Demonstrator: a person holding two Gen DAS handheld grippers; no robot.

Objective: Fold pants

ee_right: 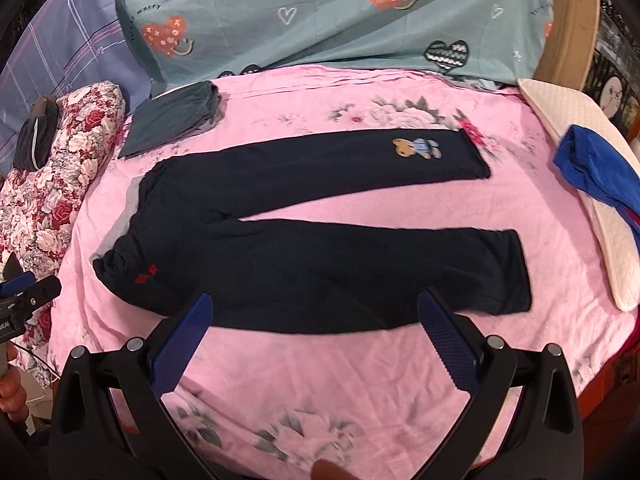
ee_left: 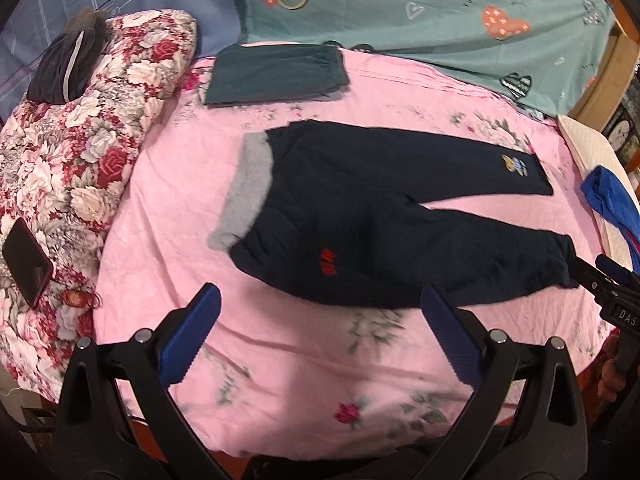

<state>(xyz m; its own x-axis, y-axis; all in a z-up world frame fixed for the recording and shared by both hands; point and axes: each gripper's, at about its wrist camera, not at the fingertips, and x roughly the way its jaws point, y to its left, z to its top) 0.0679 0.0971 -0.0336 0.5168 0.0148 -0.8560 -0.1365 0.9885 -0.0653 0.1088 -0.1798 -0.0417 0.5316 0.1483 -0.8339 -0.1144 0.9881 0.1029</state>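
Note:
Dark navy pants point(ee_left: 360, 216) point(ee_right: 304, 264) lie spread flat on the pink floral bed sheet point(ee_left: 280, 360) point(ee_right: 340, 368), grey waistband to the left, both legs pointing right and slightly apart. The far leg has a bear patch point(ee_right: 416, 147); a red mark point(ee_left: 327, 262) is near the waist. My left gripper point(ee_left: 320, 304) is open and empty, hovering above the near edge of the waist area. My right gripper point(ee_right: 316, 312) is open and empty, above the near leg's front edge. Each gripper shows at the edge of the other's view.
Folded dark green pants point(ee_left: 276, 74) point(ee_right: 172, 120) lie at the back left. A floral quilt point(ee_left: 80, 152) with a phone point(ee_left: 26, 264) and a dark garment point(ee_left: 68, 68) is on the left. A white pillow point(ee_right: 592, 200) with blue clothing point(ee_right: 592, 176) is on the right.

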